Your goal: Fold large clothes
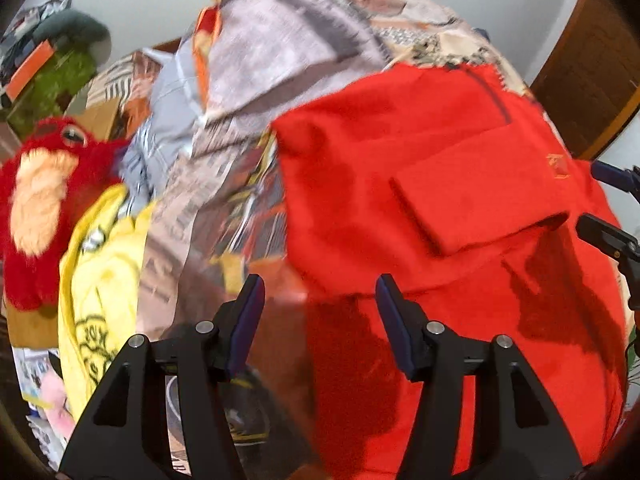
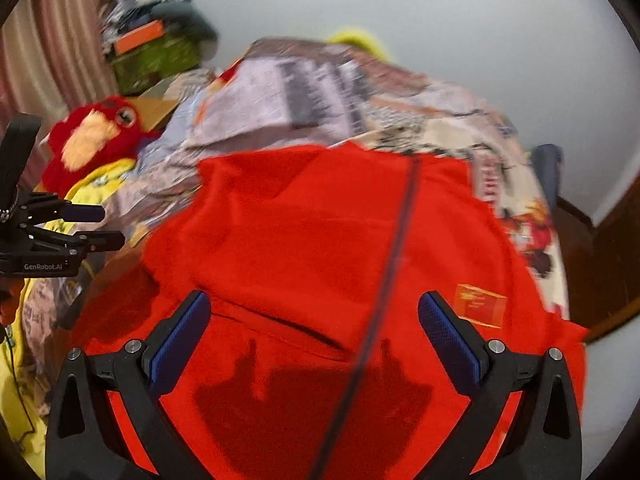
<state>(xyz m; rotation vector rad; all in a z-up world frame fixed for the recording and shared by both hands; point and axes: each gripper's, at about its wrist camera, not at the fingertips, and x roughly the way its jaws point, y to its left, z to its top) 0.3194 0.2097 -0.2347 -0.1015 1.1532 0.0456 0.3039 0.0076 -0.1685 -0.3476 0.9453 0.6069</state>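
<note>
My left gripper (image 1: 320, 292) hung with its jaws parted and nothing between them, above the near edge of the red jacket (image 1: 460, 208). My right gripper (image 2: 314, 312) was spread wide and empty over the same jacket, beside its dark zipper (image 2: 384, 280). The jacket lay partly folded on a bed under a patterned bedspread (image 1: 256, 80), a sleeve (image 1: 476, 208) laid across it. Left of it lay a yellow garment (image 1: 100, 280) and a red plush bird (image 1: 40, 200).
</note>
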